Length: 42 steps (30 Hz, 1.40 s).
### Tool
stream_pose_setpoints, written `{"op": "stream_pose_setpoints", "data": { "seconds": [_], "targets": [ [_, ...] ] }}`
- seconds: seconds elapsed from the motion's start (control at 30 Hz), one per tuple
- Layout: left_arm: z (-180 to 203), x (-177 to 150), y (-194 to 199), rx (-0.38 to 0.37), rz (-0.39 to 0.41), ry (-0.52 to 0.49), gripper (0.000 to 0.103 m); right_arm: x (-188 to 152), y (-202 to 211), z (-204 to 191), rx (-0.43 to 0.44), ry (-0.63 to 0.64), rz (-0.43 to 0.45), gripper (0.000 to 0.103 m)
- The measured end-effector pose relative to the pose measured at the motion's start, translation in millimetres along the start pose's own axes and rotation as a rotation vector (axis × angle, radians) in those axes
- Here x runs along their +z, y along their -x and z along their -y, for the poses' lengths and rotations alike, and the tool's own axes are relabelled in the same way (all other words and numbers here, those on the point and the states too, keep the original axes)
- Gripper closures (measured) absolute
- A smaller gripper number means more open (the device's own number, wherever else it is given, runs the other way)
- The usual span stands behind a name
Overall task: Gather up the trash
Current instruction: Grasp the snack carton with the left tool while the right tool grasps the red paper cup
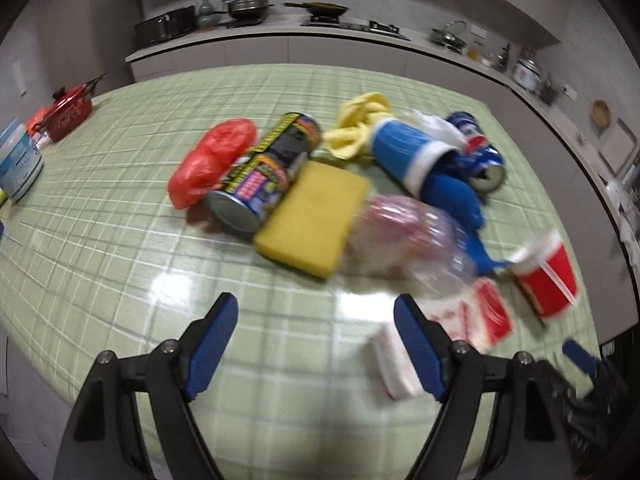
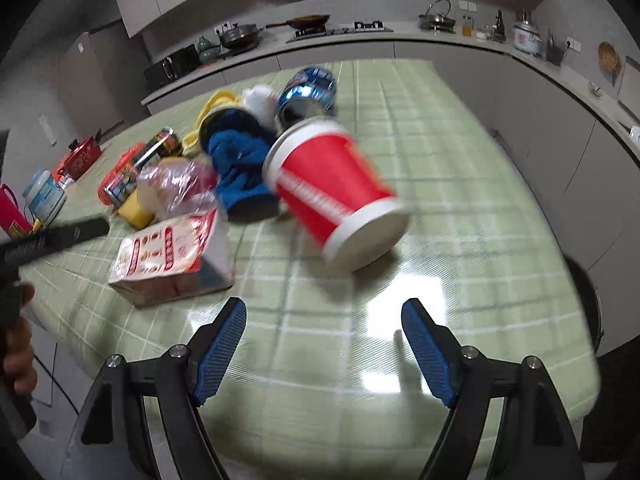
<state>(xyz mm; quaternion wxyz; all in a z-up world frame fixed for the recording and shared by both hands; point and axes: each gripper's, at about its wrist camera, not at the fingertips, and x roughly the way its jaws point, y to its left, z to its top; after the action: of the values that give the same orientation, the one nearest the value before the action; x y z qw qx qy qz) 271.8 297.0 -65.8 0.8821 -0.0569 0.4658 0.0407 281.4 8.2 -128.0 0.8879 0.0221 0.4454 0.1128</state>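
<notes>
Kitchen cabinets and a stove line the far wall, and a bench (image 1: 100,216) under a green checked cloth carries a heap of trash. From the left wrist view, a red plastic bag (image 1: 212,160) touches a tall tin can (image 1: 264,172) lying on its side, with a yellow sponge (image 1: 312,220) against the can. Beyond it lie a yellow cloth (image 1: 360,124), a blue paper cup (image 1: 404,152) tipped over, a crushed blue soda can (image 1: 480,156) and a clear plastic bottle (image 1: 404,240). The red paper cup (image 2: 332,192) lies on its side near the bench's right part, its white base toward the right wrist camera, just beside a blue cloth (image 2: 240,168) and a red-and-white carton (image 2: 168,256). The left gripper (image 1: 316,312) hovers above the bench with fingers spread wide, holding nothing. The right gripper (image 2: 324,316) is likewise spread wide and empty, with the red paper cup ahead of it.
</notes>
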Motion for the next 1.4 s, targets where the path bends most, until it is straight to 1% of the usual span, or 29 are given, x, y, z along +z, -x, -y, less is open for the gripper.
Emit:
{"op": "stream_pose_setpoints", "data": {
  "seconds": [0.1, 0.17, 0.27, 0.37, 0.43, 0.53, 0.6, 0.7, 0.8, 0.9, 1.0, 1.07, 1.13, 1.17, 1.2, 1.23, 1.27, 1.3, 1.33, 1.4],
  "targets": [
    [0.4, 1.9, -17.3, -0.004, -0.011, -0.043, 0.022, -1.0, -3.9, -11.1, -0.020, -0.003, 0.001, 0.021],
    [6.9, 0.6, -30.2, -0.018, -0.041, -0.098, 0.022, -0.2, -7.8, -19.0, -0.034, -0.009, 0.001, 0.021],
    [13.2, -7.8, -27.0, -0.045, -0.077, -0.153, 0.022, 3.2, -15.4, -28.0, -0.051, -0.010, -0.001, 0.021],
    [13.5, -23.6, -20.3, -0.100, -0.109, -0.172, 0.022, 6.3, -22.3, -33.0, -0.081, -0.008, -0.004, 0.021],
    [15.0, -37.8, -14.5, -0.146, -0.146, -0.180, 0.022, 9.3, -24.8, -31.0, -0.084, -0.023, -0.003, 0.021],
    [21.7, -53.1, -6.6, -0.179, -0.173, -0.199, 0.022, 16.1, -29.1, -30.4, -0.079, -0.025, -0.004, 0.021],
    [27.1, -56.2, 5.6, -0.185, -0.163, -0.185, 0.022, 18.8, -22.6, -28.7, -0.073, -0.016, 0.002, 0.021],
    [31.3, -48.1, 22.8, -0.204, -0.124, -0.142, 0.021, 23.9, 5.3, -14.9, -0.062, -0.034, 0.068, 0.021],
    [51.0, -40.0, 29.1, -0.235, -0.118, -0.126, 0.018, 36.7, 20.4, 4.6, -0.070, -0.029, 0.106, 0.019],
    [75.6, -38.9, 22.5, -0.234, -0.132, -0.139, 0.018, 47.7, 17.9, 20.5, -0.062, -0.005, 0.092, 0.019],
    [95.1, -44.2, 6.7, -0.198, -0.158, -0.163, 0.018, 53.7, 6.0, 29.2, -0.023, 0.020, 0.059, 0.018],
    [102.4, -46.9, -3.8, -0.166, -0.172, -0.161, 0.018, 57.3, -5.7, 31.3, -0.006, 0.048, 0.034, 0.018],
    [105.8, -48.9, -15.5, -0.149, -0.196, -0.147, 0.018, 60.9, -16.4, 30.9, 0.017, 0.069, 0.014, 0.018],
    [105.5, -50.0, -19.0, -0.135, -0.197, -0.139, 0.020, 62.9, -21.6, 30.1, 0.027, 0.078, 0.005, 0.018],
    [106.1, -50.0, -18.6, -0.122, -0.168, -0.142, 0.020, 66.0, -28.3, 27.4, 0.036, 0.090, -0.004, 0.018],
    [105.6, -49.5, -19.8, -0.118, -0.163, -0.137, 0.025, 68.3, -34.4, 25.7, 0.048, 0.103, -0.014, 0.018],
    [105.1, -48.8, -20.0, -0.115, -0.153, -0.130, 0.035, 70.9, -41.0, 24.1, 0.057, 0.113, -0.023, 0.018],
    [102.5, -47.9, -19.4, -0.114, -0.141, -0.120, 0.041, 71.5, -44.7, 24.1, 0.058, 0.119, -0.028, 0.018],
    [99.7, -46.9, -18.9, -0.112, -0.130, -0.111, 0.052, 72.6, -49.4, 23.1, 0.059, 0.126, -0.034, 0.018],
    [95.1, -45.5, -19.3, -0.121, -0.128, -0.093, 0.052, 73.0, -57.7, 23.4, 0.071, 0.120, -0.052, 0.020]
  ]
}}
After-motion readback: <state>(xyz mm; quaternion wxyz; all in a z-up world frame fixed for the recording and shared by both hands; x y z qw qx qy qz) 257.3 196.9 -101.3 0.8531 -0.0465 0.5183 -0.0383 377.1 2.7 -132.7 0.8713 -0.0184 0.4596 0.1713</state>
